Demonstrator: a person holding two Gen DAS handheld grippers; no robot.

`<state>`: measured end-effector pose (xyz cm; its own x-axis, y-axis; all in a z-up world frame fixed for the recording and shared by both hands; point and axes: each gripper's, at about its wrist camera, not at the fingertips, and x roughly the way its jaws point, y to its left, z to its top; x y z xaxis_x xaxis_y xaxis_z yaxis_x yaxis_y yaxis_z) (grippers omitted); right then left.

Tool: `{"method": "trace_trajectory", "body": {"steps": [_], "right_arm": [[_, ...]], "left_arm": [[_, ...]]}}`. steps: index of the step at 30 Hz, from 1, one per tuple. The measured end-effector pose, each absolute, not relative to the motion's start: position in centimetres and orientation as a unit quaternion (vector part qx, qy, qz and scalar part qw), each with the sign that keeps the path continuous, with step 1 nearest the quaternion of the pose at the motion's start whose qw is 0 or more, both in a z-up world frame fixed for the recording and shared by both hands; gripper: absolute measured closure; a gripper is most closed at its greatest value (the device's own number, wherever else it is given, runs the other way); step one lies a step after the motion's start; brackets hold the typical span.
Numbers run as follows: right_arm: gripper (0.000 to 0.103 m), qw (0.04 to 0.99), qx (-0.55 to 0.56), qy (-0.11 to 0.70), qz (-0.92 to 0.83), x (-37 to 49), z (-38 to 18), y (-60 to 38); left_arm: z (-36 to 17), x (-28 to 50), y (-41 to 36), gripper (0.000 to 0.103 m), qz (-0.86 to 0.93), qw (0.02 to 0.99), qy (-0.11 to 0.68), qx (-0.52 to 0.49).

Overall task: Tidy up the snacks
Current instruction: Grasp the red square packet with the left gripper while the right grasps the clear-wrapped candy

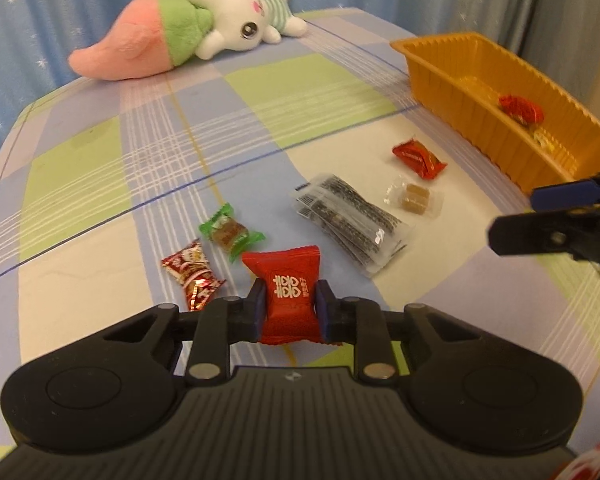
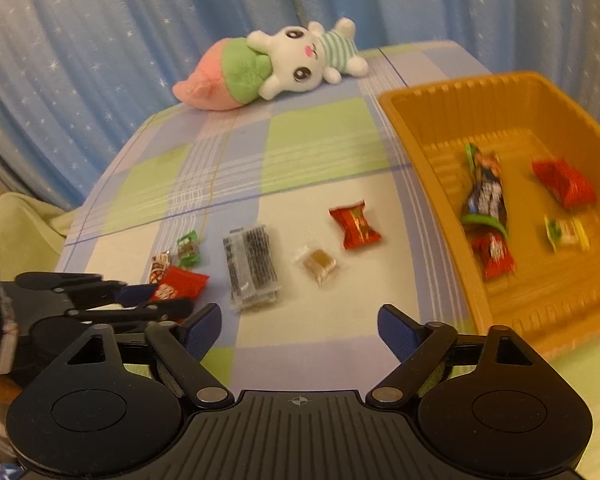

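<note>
The job is partly done. The orange tray (image 2: 404, 120) already has some snacks in it: a dark bar (image 2: 485, 194), a red candy (image 2: 565, 185), a small yellow one (image 2: 566, 233) and another red one (image 2: 493, 256).

The left hand-held gripper (image 1: 290, 306) is pinching a red packet (image 1: 288, 292) between its blue pads. The packet looks a little bit off the desk (image 1: 100, 184), near the other snacks and well apart from the tray. I think it goes to the tray next.

The right hand-held gripper (image 2: 300, 330) is wide apart and holds nothing. It hangs over the desk just beside the tray.

Five snacks lie loose on the desk:
- a shiny red sweet (image 1: 192, 276)
- a green sweet (image 1: 231, 236)
- a pile of clear black packets (image 1: 350, 222)
- a brown cube in clear wrap (image 1: 414, 198)
- a red sweet (image 1: 418, 158) near the tray

So with the held packet, six are left to put away, and about four are in. A plush bunny (image 1: 188, 26) lies at the far end and is not a snack
</note>
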<state>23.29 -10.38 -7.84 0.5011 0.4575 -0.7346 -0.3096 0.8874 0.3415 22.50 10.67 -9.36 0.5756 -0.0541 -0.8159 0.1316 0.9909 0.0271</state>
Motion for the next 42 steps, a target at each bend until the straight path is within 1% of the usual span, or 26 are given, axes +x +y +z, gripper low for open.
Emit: {"method": "trace_trajectory", "body": {"steps": [1,2,3,5,6,7,8,13,17,30,34,42], "right_arm": [[0.034,0.862,0.075,0.446,0.229,23.7,-7.9,-10.3],[0.038,0.862,0.067,0.445,0.234,24.2,-7.9,-10.2],[0.040,0.862,0.060,0.443,0.239,24.7,-8.1,-10.1],[0.050,0.863,0.042,0.439,0.248,25.6,-8.3,-10.0],[0.054,0.862,0.034,0.438,0.255,26.1,-8.4,-9.9],[0.060,0.860,0.025,0.439,0.261,26.6,-8.5,-9.8],[0.063,0.857,0.016,0.440,0.267,27.1,-8.6,-9.7],[0.070,0.842,-0.036,0.452,0.293,28.9,-9.7,-8.3],[0.072,0.831,-0.067,0.457,0.311,29.7,-10.6,-7.3],[0.073,0.814,-0.118,0.466,0.327,31.0,-12.4,-5.8],[0.080,0.815,-0.142,0.456,0.329,30.6,-12.8,-5.2],[0.082,0.827,-0.110,0.445,0.326,30.2,-12.1,-5.8]], "left_arm": [[-9.1,22.3,10.9,0.080,-0.049,0.888,0.455,0.037],[-8.8,22.2,11.1,0.080,-0.044,0.890,0.453,0.031],[-8.5,22.1,11.3,0.080,-0.041,0.892,0.450,0.027],[-8.0,21.8,11.7,0.080,-0.033,0.894,0.446,0.020],[-7.8,21.7,11.9,0.080,-0.029,0.895,0.444,0.016],[-7.6,21.6,12.1,0.080,-0.026,0.896,0.443,0.013],[-7.4,21.5,12.3,0.080,-0.022,0.897,0.441,0.009],[-6.8,21.2,13.2,0.080,-0.004,0.899,0.437,-0.007],[-6.8,21.0,13.7,0.080,0.007,0.898,0.439,-0.015],[-7.0,20.2,14.9,0.080,0.045,0.893,0.448,-0.029],[-7.0,19.8,14.9,0.080,0.052,0.892,0.448,-0.031],[-6.5,19.1,14.5,0.080,0.063,0.893,0.444,-0.031]]}}
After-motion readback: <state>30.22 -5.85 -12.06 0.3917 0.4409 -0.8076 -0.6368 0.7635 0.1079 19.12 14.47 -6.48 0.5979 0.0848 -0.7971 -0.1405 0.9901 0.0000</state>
